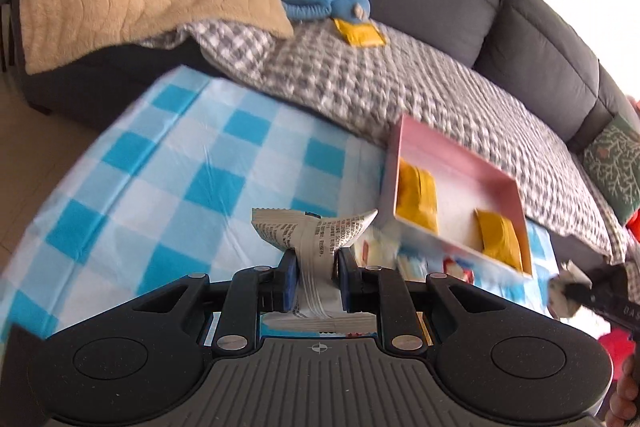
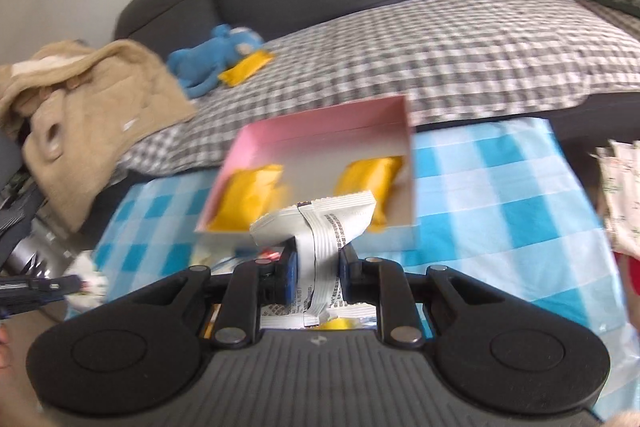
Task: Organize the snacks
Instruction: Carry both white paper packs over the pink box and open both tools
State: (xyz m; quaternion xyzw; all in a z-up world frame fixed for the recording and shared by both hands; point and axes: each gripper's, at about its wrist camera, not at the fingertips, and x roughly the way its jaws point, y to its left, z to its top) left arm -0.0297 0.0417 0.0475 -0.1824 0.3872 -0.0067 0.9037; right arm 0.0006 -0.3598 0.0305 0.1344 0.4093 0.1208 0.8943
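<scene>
Only the right wrist view shows the cream printed packets (image 2: 622, 195) at the blue-checked tablecloth's (image 2: 500, 195) right edge. Each gripper, left gripper (image 1: 318, 267) and right gripper (image 2: 318, 263), clamps a white printed snack wrapper, left wrapper (image 1: 312, 231) and right wrapper (image 2: 320, 223), long axis crosswise, before the pink cardboard box (image 2: 320, 123).

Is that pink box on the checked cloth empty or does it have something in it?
Not empty. The pink box is open-topped and holds two yellow packets, one at its left side and one at its right, with bare floor between them.

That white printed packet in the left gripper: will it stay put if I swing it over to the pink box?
Probably. The white packet looks thin and floppy: its body crumples between the left gripper pads and its free end fans out, so it may flap. It seems light, judging by how it stands unsupported. The glossy wrapper could slip.
</scene>
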